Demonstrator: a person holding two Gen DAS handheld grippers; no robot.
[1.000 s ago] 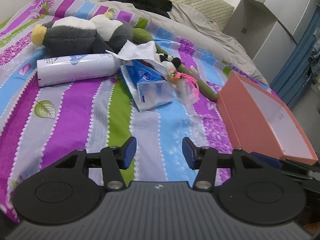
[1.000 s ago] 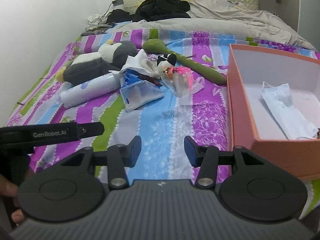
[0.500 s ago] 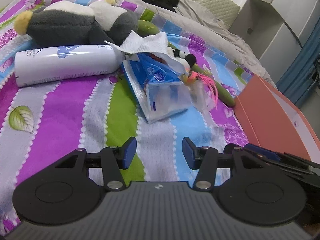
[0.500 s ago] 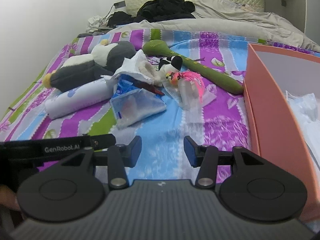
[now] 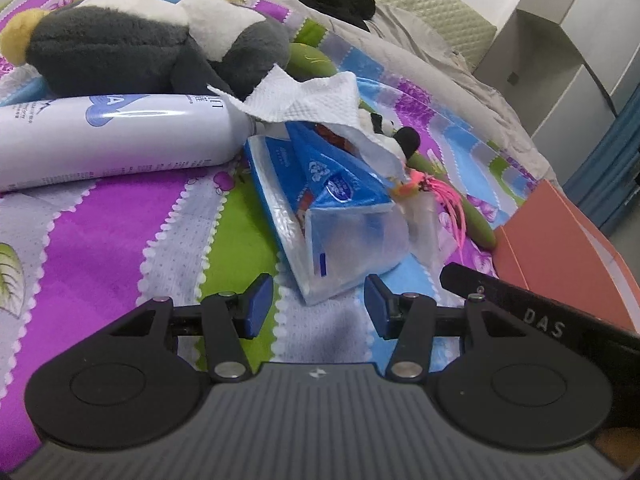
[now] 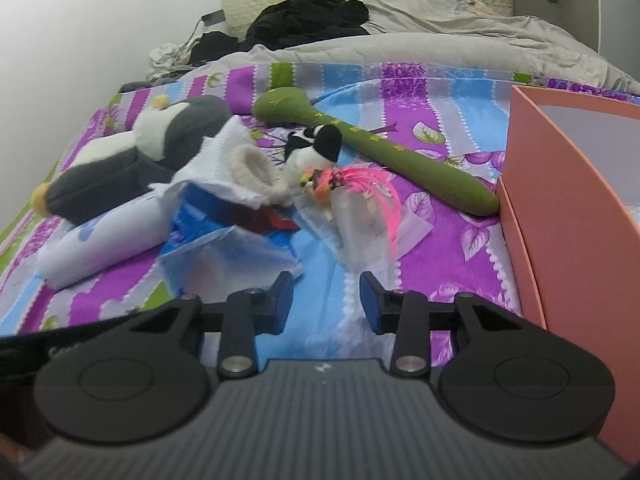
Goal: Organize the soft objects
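Both grippers hang low over the striped purple, blue and green bedspread (image 5: 120,232), jaws spread and holding nothing, the left gripper (image 5: 319,303) just short of the blue plastic tissue pack (image 5: 340,208), the right gripper (image 6: 325,301) near what seems a clear crumpled bag (image 6: 360,220), beside the orange cardboard box (image 6: 568,208).

Left gripper (image 5: 319,300), jaws apart, hovers just before the tissue pack (image 5: 336,216).

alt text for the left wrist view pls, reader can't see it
The open, empty left gripper points at a blue plastic tissue pack lying on a striped purple, green and blue bedspread. Behind it lie a white cylindrical bottle on its side and a grey-and-white plush penguin. An orange cardboard box sits at the right.
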